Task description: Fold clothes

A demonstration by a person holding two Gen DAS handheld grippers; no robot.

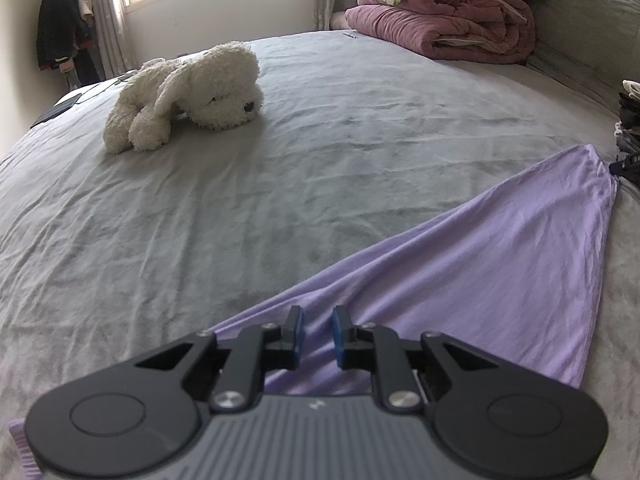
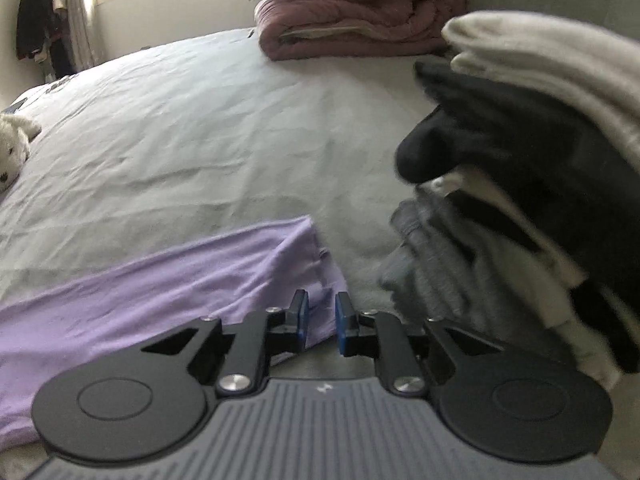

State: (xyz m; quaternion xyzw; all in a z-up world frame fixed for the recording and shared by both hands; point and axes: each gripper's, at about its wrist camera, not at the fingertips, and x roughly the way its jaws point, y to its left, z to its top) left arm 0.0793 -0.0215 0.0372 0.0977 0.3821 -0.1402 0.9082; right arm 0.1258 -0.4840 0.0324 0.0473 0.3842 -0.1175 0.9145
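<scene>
A lilac garment (image 1: 500,272) lies flat on the grey bed sheet (image 1: 280,184), stretching from under my left gripper (image 1: 318,320) out to the right. The left gripper's jaws stand a narrow gap apart with the lilac cloth under and between them; I cannot tell whether they pinch it. In the right wrist view the same lilac garment (image 2: 160,288) lies to the left, its corner under my right gripper (image 2: 322,306). The right jaws stand slightly apart over that corner, nothing clearly gripped.
A white plush dog (image 1: 188,96) lies on the bed at the far left. Folded pink and green quilts (image 1: 444,20) are stacked by the headboard. A pile of folded grey, black and white clothes (image 2: 520,184) stands just right of the right gripper.
</scene>
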